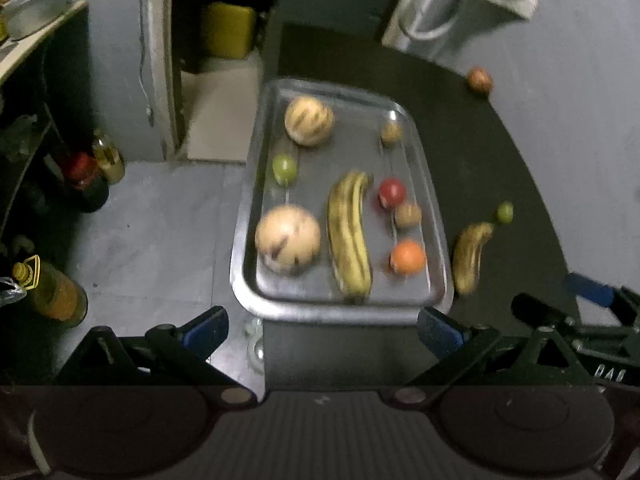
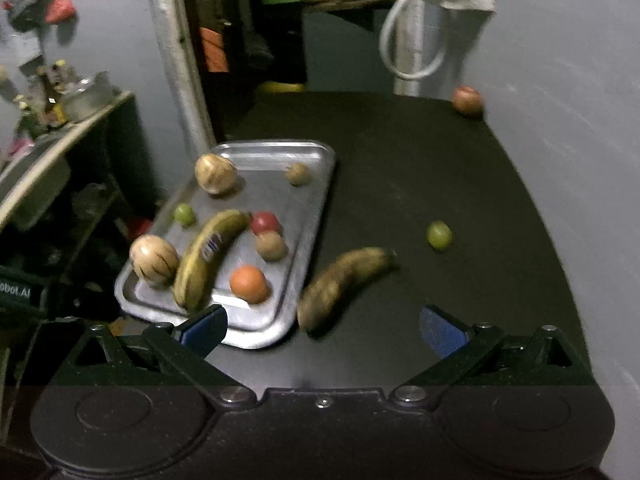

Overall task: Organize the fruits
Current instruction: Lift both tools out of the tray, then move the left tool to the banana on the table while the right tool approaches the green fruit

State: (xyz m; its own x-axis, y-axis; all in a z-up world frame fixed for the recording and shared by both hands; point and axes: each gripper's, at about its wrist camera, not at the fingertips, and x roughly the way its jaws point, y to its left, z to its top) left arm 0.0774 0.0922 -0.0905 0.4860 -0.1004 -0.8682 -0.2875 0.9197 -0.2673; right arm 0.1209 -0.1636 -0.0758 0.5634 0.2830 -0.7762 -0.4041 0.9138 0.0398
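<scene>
A black tabletop [image 2: 400, 168] fills both views, set against pale grey walls, with a dark doorway and cluttered shelves beyond.

The left gripper [image 1: 322, 330] has its blue-padded jaws spread wide with nothing between them, hovering at the near edge of a rectangular silver metal tray [image 1: 280, 308]. The right gripper [image 2: 324, 326] also stands wide apart and empty, over the tabletop beside the tray's near corner.

On the tray lie 8 fruits:
- 1 yellow banana [image 1: 350, 236] down the middle
- 2 pale striped round melons [image 1: 287, 238]
- 1 orange [image 1: 407, 257]
- 1 red fruit [image 1: 392, 193]
- 2 small brown round fruits [image 1: 408, 214]
- 1 small green fruit [image 1: 285, 168]

Off the tray, 3 fruits rest on the table: 1 browned banana [image 2: 344, 286] just beside the tray, 1 second green fruit [image 2: 439, 235] farther out, and 1 reddish apple [image 2: 467, 100] at the far corner.
</scene>
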